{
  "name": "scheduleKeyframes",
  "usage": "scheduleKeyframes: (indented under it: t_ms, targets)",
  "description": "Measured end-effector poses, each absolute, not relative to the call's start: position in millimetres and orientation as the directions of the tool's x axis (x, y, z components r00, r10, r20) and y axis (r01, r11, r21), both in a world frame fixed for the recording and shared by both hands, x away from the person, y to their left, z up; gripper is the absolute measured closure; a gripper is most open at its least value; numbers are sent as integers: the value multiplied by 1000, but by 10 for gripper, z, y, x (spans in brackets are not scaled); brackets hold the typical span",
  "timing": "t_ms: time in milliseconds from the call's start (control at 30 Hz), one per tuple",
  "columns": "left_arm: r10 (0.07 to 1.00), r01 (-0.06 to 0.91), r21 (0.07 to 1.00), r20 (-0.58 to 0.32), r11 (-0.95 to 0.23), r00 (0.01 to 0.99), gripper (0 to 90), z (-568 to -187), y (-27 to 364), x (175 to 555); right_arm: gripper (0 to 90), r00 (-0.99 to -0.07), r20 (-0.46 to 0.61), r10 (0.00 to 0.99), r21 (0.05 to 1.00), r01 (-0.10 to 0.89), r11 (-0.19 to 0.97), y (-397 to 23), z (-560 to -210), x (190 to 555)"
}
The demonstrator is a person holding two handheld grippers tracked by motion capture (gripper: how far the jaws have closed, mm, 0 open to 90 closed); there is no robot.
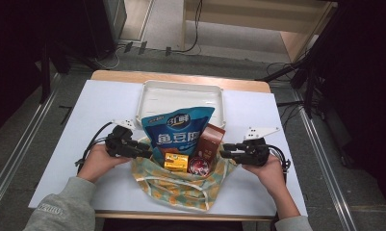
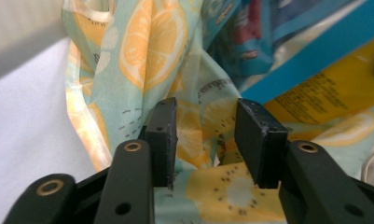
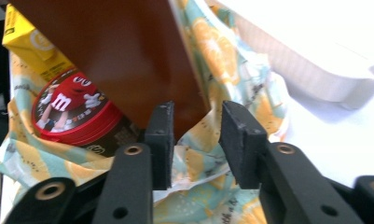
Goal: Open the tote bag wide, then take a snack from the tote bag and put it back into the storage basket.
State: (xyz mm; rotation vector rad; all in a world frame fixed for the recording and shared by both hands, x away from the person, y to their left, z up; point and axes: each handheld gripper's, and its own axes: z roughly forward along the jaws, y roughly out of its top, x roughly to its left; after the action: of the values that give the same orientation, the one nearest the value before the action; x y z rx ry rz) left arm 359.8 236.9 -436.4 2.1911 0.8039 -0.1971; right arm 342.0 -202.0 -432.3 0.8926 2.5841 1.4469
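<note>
Around you: the white tray (image 1: 182, 91) sits at 12 o'clock of the fruit-print bag (image 1: 181, 185), touching the blue snack pouch (image 1: 177, 130).
In the bag: pouch, brown box (image 1: 211, 141), yellow carton (image 1: 176, 162), red-lidded tin (image 1: 199, 167).
Your left gripper (image 1: 145, 153): at the bag's 9 o'clock rim, jaws apart, cloth loose between them.
Your right gripper (image 1: 225, 154): at 3 o'clock, jaws apart beside the brown box.
Bag's place: near edge of the bench (image 1: 84, 120).
</note>
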Motion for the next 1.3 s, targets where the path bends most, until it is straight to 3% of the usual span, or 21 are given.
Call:
scheduleKeyframes:
  t_ms: [533,1300]
  targets:
    - [479,582,629,-351,-516,804,493,-4233,2422,3500,537,-780,226,583,767,512,387,-2095,-4379,3518]
    - [451,547,658,-333,-518,828,460,-3903,2414,3328,473,-746,251,617,739,560,376,-2147,-4470,3599]
